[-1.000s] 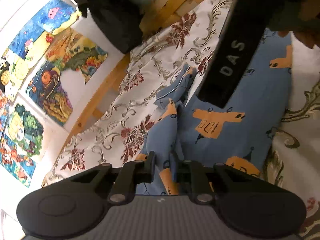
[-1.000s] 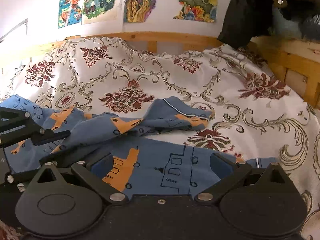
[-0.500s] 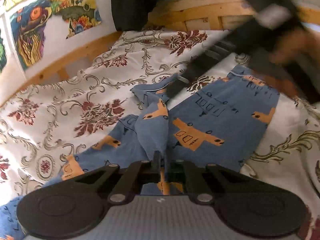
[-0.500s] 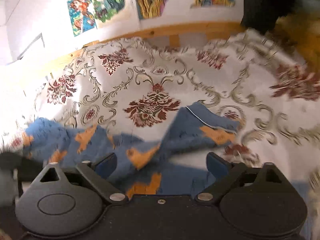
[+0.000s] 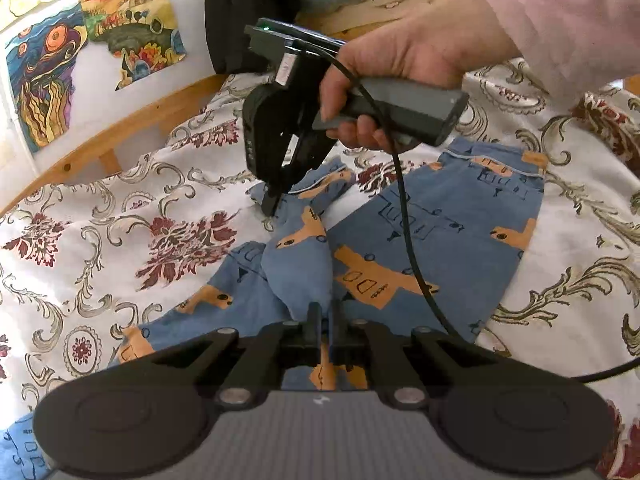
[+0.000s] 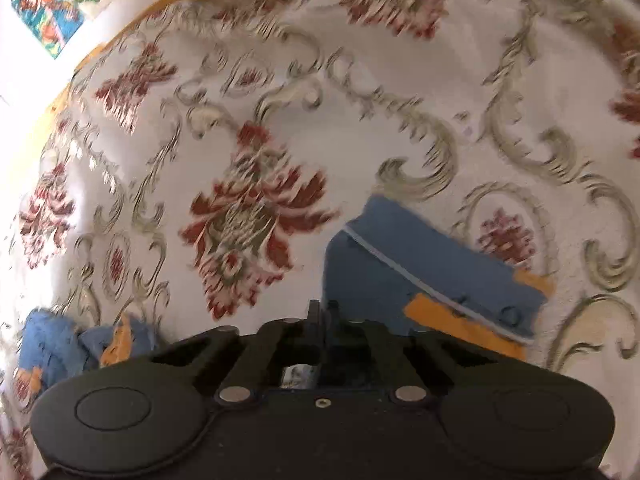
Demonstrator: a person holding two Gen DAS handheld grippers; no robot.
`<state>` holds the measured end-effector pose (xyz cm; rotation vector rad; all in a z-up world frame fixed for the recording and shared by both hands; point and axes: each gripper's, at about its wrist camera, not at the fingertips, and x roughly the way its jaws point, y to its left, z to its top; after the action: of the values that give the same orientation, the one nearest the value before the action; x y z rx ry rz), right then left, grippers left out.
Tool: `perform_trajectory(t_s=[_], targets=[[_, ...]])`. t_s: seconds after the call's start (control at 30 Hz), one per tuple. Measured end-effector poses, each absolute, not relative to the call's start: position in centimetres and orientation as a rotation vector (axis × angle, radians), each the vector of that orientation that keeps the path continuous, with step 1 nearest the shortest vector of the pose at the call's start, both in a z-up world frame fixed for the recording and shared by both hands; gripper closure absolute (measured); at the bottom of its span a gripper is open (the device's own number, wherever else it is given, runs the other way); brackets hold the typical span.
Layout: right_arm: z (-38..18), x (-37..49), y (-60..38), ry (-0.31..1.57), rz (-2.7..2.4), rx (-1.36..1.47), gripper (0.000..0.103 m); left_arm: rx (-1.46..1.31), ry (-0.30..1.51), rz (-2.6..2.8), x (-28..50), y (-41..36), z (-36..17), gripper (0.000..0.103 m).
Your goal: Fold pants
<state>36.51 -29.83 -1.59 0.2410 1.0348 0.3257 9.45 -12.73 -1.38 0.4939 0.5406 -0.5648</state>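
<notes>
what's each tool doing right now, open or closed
left tool: closed on the pants
right tool: closed on the pants' hem

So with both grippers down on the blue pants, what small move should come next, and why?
Probably lift both together and carry the twisted leg sideways to lay it flat. The left gripper is shut on the pants at a bunched ridge, and the right gripper appears shut on the hem.

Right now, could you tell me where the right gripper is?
In the left wrist view, the right gripper is upper centre, pinching the hem of the blue pants on the floral bedspread.
</notes>
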Motion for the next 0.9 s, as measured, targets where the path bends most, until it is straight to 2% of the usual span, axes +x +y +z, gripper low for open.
perform_trajectory(t_s=[0.13, 0.27, 0.33, 0.47, 0.63, 0.9], targets=[[2.0, 33.4, -32.2, 0.827, 0.312, 0.281, 0.103, 0.464, 0.507, -0.62, 9.5, -12.2, -0.3, 0.099], [6.9, 24.5, -35.6, 0.546, 0.238, 0.276, 0.103, 0.454, 0.467, -0.719, 9.2, -11.9, 0.9, 0.099], [7.4, 19.8, -36.9, 0.483, 0.144, 0.292, 0.103, 0.477, 0.465, -0.766, 8.9, -12.1, 1.0, 0.099], [4.0, 12.1, -38.7, 0.542, -0.111, 0.391, 0.103, 0.519, 0.536, -0.86, 8.8, -12.4, -0.2, 0.099], [-2.2, 9.2, -39.6, 0.704, -0.265, 0.514, 0.103, 0.596, 0.605, -0.9, 8.4, -13.4, -2.6, 0.099], [-2.4, 8.3, -39.2, 0.668, -0.246, 0.54, 0.103, 0.603, 0.62, -0.914, 8.3, -13.4, -2.5, 0.099]])
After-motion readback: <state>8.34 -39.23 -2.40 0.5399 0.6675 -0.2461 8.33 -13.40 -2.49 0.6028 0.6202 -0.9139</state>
